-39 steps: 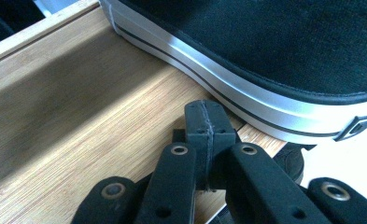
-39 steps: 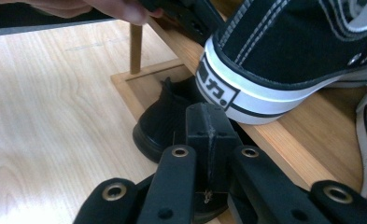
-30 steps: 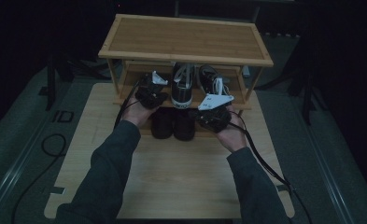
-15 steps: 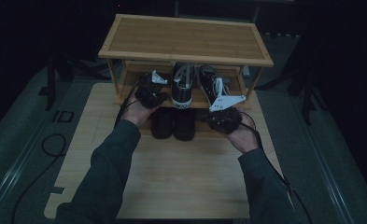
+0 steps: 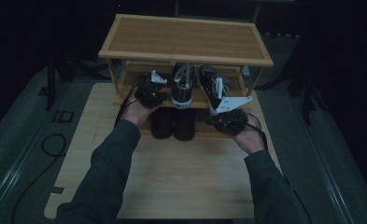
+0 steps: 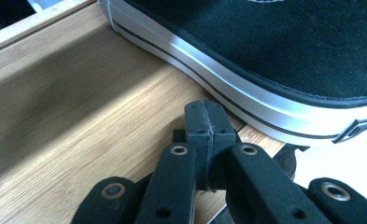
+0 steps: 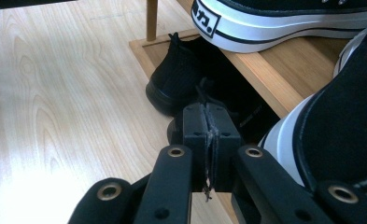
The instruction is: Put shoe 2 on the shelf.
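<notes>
Right gripper (image 5: 229,122) withdrawn, sneaker (image 5: 213,88) unheld

Bench (image 5: 190,172): pale wood board with straight grain and rounded corners, lit brighter at its near half, dim toward 12 o'clock.

Floor (image 5: 27,135): dark grey-green covering around the bench on all sides, with a raised seam running along the 9 o'clock side.

Cable (image 5: 48,149): black, looped on the floor at 9 o'clock.

Stand legs (image 5: 307,88): dark, thin, at 3 o'clock; another dark upright (image 5: 50,84) at 10 o'clock.

Light: low overall; the far room at 12 o'clock is black, with no wall or window discernible.
</notes>
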{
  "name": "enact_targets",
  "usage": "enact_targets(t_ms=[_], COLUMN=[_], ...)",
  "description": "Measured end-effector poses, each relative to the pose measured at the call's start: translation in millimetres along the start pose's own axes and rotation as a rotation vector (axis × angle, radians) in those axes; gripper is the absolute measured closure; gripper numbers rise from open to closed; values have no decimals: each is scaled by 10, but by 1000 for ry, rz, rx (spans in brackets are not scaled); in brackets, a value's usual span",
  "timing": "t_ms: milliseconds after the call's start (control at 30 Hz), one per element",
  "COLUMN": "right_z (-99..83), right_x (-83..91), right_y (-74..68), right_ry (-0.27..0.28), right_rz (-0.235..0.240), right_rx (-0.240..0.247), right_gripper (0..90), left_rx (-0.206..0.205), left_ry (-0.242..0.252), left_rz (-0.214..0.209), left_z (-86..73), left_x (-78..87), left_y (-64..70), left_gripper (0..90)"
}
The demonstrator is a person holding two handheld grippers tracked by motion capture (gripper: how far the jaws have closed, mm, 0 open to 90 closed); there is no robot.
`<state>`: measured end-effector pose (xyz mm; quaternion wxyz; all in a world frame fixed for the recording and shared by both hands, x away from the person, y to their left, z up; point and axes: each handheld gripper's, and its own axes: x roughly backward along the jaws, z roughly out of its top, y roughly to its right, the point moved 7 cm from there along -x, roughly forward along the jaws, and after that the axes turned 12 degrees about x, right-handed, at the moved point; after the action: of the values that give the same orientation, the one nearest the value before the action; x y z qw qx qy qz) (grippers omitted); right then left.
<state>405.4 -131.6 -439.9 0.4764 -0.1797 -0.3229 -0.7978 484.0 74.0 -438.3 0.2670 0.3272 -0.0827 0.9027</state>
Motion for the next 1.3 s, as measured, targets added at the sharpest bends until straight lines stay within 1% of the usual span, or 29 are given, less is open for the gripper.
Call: enact_targets(t_ms=[33,233,667,967,1000,1167,1200,1300], right_z=[0,-17,-123,-144,-170,-233,-272,-311], right_x=[11,36,123,158,168,216,249,293], right_y=[-2,3,50,56,52,50,62,81], right_ry=[0,-9,-15,-12,-22,-27,-28,-24], right_rz=[4,14,9,14,15,16,8,0], right_rx=[-1,10,-5,-6,-1,-7,-11,-18], right_gripper=[875,876,876,876,877,877,879,887], left_rx=[1,3,8,11,11,10,11,12], left_ry=[6,4,4,4,4,3,3,3], left_rz=[-2,-6,-9,-12,-14,-15,-15,-16], left_z=[5,4,6,6,5,7,7,8], left_x=[-3,-2,-3,-3,-3,-3,-3,-4], left_y=[1,-6,-8,-11,-12,-16,-17,-17], left_gripper=[900,900,900,900,900,900,900,900])
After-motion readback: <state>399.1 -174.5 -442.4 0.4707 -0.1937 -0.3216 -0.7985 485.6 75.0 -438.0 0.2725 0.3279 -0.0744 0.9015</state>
